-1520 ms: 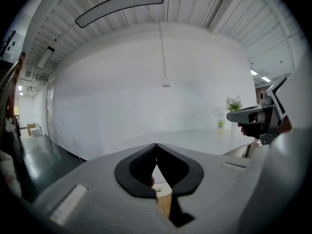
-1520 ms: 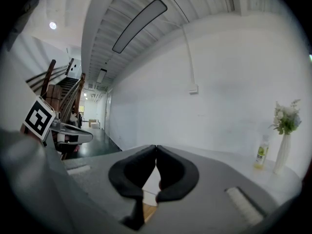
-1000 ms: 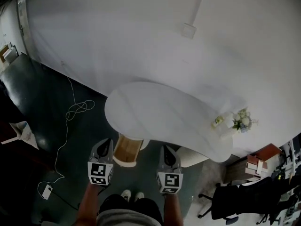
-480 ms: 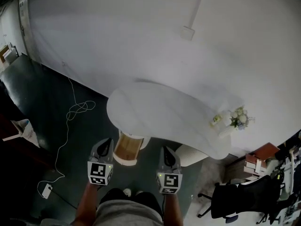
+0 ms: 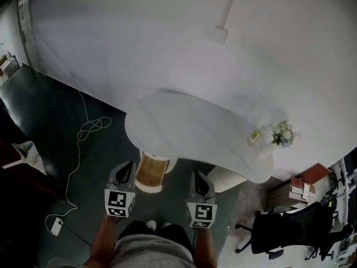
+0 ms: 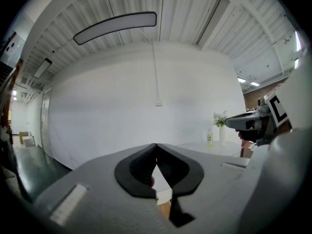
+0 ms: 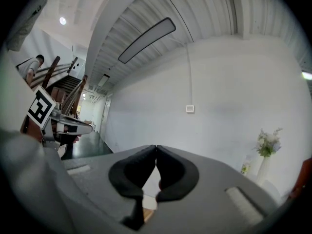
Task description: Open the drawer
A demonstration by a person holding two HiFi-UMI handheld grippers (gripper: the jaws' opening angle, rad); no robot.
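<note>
Both tools hang level in front of the person: left gripper and right gripper, each with jaws pressed together on nothing. No drawer front shows clearly. My guess is it sits in the wooden unit under the white table, just ahead of the left gripper. Best play: part 1 pair of jaws, find the handle, pull straight.

Head view, looking steeply down. The left gripper and right gripper are held side by side over a dark floor. A round wooden pedestal is seen between them and just ahead, under a white curved table. A vase of flowers is set well ahead and right of the right gripper. A white cable is laid out left of the left gripper.
</note>
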